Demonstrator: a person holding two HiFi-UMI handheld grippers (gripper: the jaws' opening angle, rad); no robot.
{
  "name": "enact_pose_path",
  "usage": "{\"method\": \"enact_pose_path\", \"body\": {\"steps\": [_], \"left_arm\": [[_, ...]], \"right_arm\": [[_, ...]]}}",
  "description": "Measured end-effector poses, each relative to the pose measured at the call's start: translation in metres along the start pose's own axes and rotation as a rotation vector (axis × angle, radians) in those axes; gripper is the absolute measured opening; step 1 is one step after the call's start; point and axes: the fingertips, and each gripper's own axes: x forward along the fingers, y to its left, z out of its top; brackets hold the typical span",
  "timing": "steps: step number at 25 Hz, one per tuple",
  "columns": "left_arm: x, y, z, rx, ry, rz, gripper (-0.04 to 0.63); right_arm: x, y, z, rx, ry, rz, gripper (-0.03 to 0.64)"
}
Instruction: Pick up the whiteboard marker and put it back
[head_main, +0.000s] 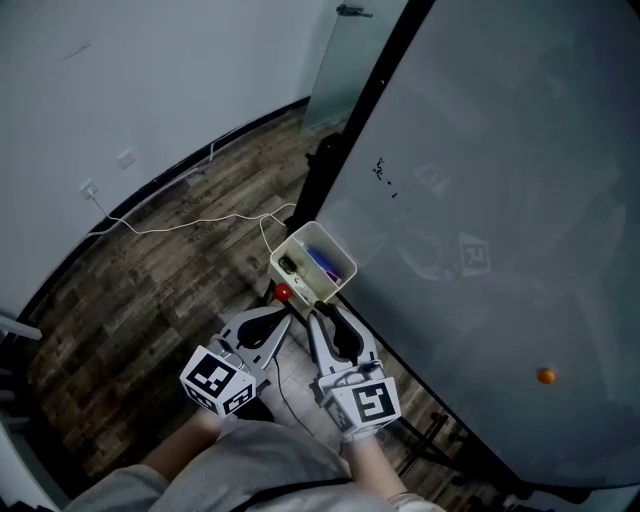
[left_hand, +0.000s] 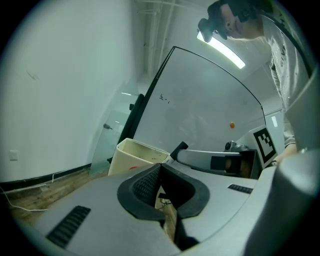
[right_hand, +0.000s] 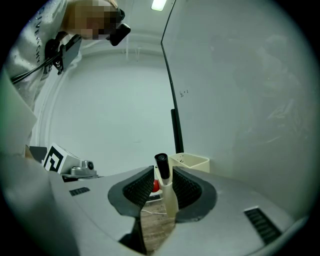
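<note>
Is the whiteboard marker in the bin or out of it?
Out. The right gripper is shut on the whiteboard marker, just short of the cream bin.

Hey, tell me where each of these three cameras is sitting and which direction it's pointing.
Head view: on the person's head, looking steeply down at the left gripper, right gripper, bin and floor; sleeves show.
Left gripper view: on the left gripper, along its closed jaws toward the bin; the right gripper shows alongside.
Right gripper view: on the right gripper, along jaws gripping the marker; the left gripper shows at left.
Shared: all see the whiteboard and bin.
</note>
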Motion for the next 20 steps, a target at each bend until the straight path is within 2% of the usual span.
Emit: {"method": "enact_pose_path", "body": {"steps": [8,14,17,20], "left_arm": [[-0.003,0.009,-0.004,-0.004,0.001,-0.007,0.015],[-0.008,0.014,0.004,-0.019,-0.014,-0.008,0.015],[-0.010,0.019,0.002,-0.032,-0.032,0.005,0.015],[-0.014,0.023,0.003,-0.050,-0.033,0.033,0.015]], "right_arm": [[0.012,0.002,0.006,-0.015,-0.043,0.004,0.106],[0.016,0.002,0.006,-0.025,-0.038,-0.012,0.098],[0.016,-0.001,-0.003,-0.038,0.016,-0.018,0.095],[0.016,-0.002,-0.003,-0.044,0.028,-0.011,0.087]]}}
